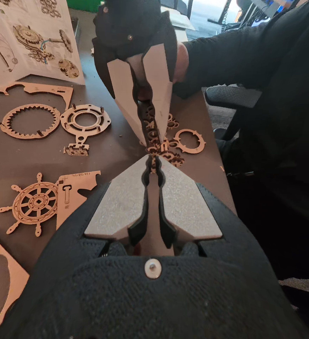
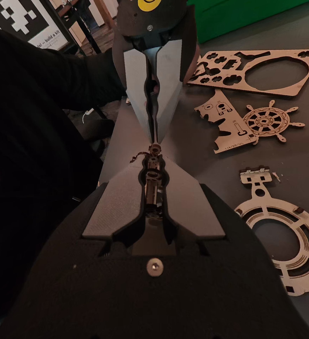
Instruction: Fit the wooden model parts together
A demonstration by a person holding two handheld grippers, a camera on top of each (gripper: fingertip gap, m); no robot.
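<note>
My right gripper (image 2: 153,156) is shut on a slim wooden gear assembly (image 2: 152,176) that runs along between its fingers. In the left wrist view it comes down from above (image 1: 152,144) with the assembly (image 1: 150,126) in its jaws. My left gripper (image 1: 152,158) is shut on a small wooden part (image 1: 153,167) at its tips. The two grippers meet tip to tip just above the dark table (image 1: 113,161), and the small part (image 2: 154,147) touches the end of the assembly. The left gripper also shows in the right wrist view (image 2: 154,141).
On the table lie a ship's wheel (image 1: 34,203), a toothed ring (image 1: 30,121), a ring frame with a stem (image 1: 86,121), a notched ring (image 1: 190,141), loose gears (image 1: 175,159), offcut sheets (image 2: 260,73) and an instruction sheet (image 1: 30,36). The table edge (image 1: 221,165) is close on the right. The grippers are tip to tip, or close to it.
</note>
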